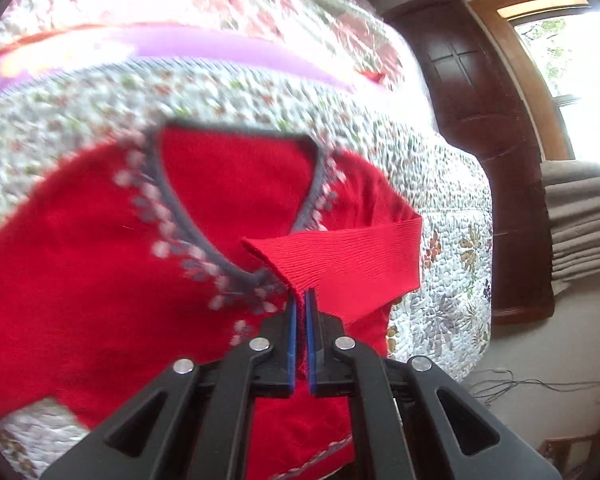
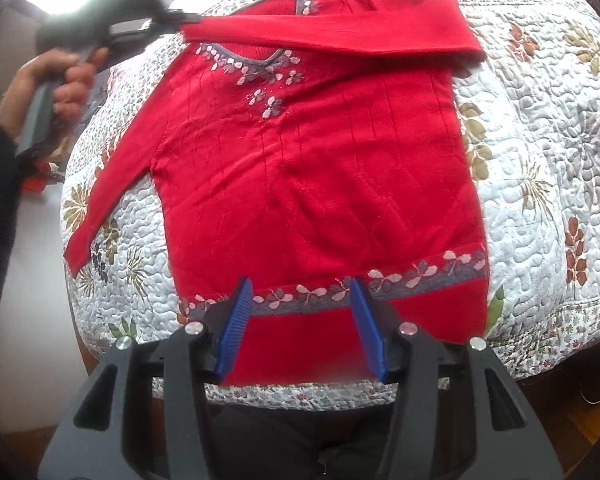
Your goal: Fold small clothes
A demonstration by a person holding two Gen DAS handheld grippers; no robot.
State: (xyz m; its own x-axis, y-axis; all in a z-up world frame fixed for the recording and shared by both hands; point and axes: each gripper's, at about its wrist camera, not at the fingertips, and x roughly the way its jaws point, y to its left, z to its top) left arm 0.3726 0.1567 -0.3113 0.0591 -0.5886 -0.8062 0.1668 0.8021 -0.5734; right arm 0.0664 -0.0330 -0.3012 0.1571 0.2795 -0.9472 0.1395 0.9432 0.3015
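L tool [image 1: 301, 300] clamped on red sweater [image 2: 316, 168] sleeve cuff [image 1: 340, 256], R tool [image 2: 302, 292] spread wide over hem

The left claw [image 2: 180, 20] and the sweater [image 1: 100, 264] neckline are motion-blurred.

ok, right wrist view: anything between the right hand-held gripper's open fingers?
Only the red sweater: its plain hem below the flowered band fills the gap of the right hand-held gripper. Contact cannot be told.
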